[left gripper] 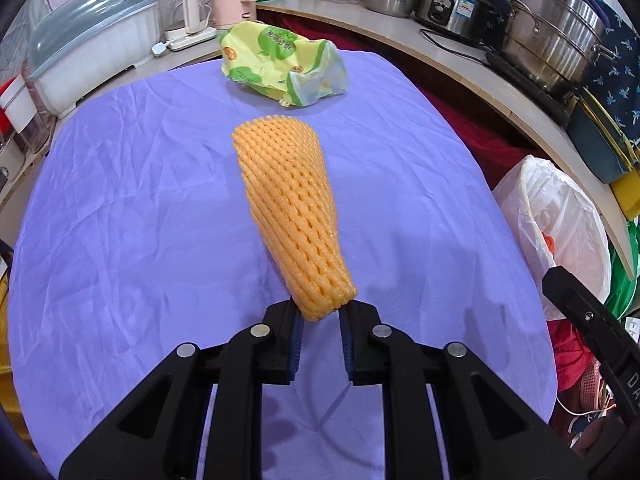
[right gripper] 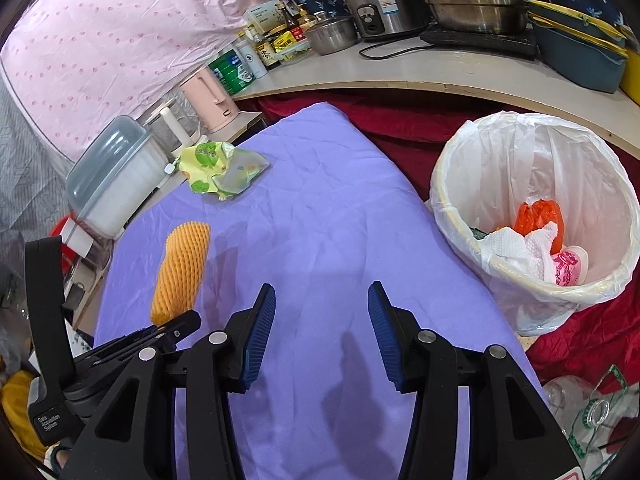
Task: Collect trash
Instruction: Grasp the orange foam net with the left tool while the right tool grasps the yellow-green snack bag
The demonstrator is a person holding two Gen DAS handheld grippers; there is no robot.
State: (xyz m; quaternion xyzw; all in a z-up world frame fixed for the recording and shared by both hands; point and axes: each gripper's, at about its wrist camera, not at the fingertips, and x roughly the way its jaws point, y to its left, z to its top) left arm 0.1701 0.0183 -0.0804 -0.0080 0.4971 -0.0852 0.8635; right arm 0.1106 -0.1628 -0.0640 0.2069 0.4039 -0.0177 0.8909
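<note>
Over a purple-clothed table (left gripper: pixel 120 200), the left gripper (left gripper: pixel 320 320) clamps an orange foam fruit net (left gripper: pixel 288 208) by its tip, a slight hold that could slip before the lined bin (right gripper: pixel 532 292), while the right gripper (right gripper: pixel 322 320) hangs with jaws apart, empty.

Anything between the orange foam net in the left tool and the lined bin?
Nothing visible. The left tool is shut on the foam net; between it and the bin lies only bare purple cloth. The right tool hangs open, empty, near that path.
</note>
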